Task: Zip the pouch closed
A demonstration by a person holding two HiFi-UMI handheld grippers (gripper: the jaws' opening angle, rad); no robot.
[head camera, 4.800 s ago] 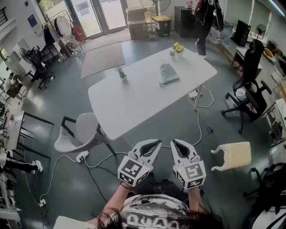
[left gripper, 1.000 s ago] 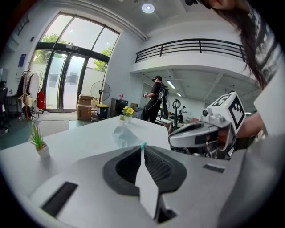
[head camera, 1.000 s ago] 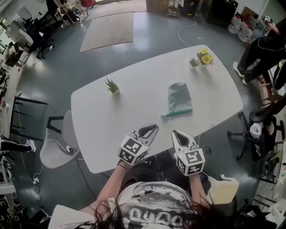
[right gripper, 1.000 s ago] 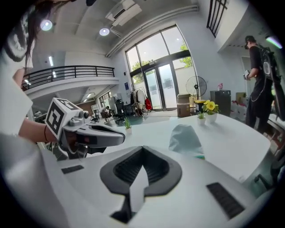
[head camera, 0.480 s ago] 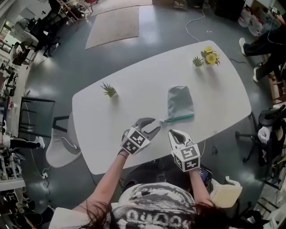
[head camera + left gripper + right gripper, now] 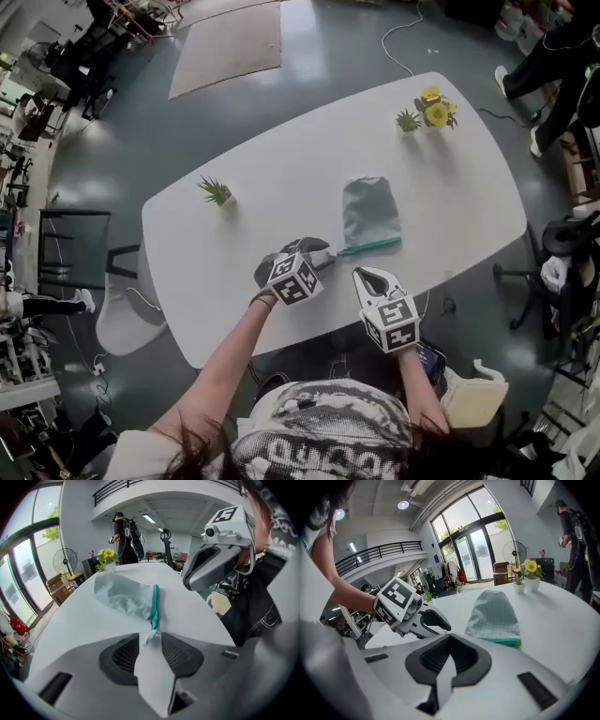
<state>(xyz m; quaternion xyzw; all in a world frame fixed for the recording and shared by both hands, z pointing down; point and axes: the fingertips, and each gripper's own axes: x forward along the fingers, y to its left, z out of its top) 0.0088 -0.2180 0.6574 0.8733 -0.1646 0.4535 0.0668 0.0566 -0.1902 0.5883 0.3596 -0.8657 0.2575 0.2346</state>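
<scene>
A grey-green pouch (image 6: 370, 208) lies flat on the white table (image 6: 225, 281), its teal zipper (image 6: 371, 247) along the near edge. My left gripper (image 6: 323, 253) stands open at the zipper's left end. In the left gripper view the pale zipper end (image 6: 151, 635) lies between the open fingertips (image 6: 165, 641), with no pad pressing on it, and the pouch (image 6: 123, 597) stretches beyond. My right gripper (image 6: 364, 276) is shut on nothing, a little short of the zipper. Its own view shows the pouch (image 6: 494, 611) ahead and the left gripper (image 6: 433, 620) to the left.
A small green plant (image 6: 216, 191) stands at the table's left. Yellow flowers (image 6: 435, 111) and another small plant (image 6: 408, 120) stand at the far right. A pale chair (image 6: 117, 319) sits left of the table, a stool (image 6: 473, 398) near right. A person (image 6: 123, 529) stands beyond.
The left gripper's jaws have gone from shut to open, and it has moved forward and down to the zipper's left end. The right gripper has sunk a little and stays shut.
</scene>
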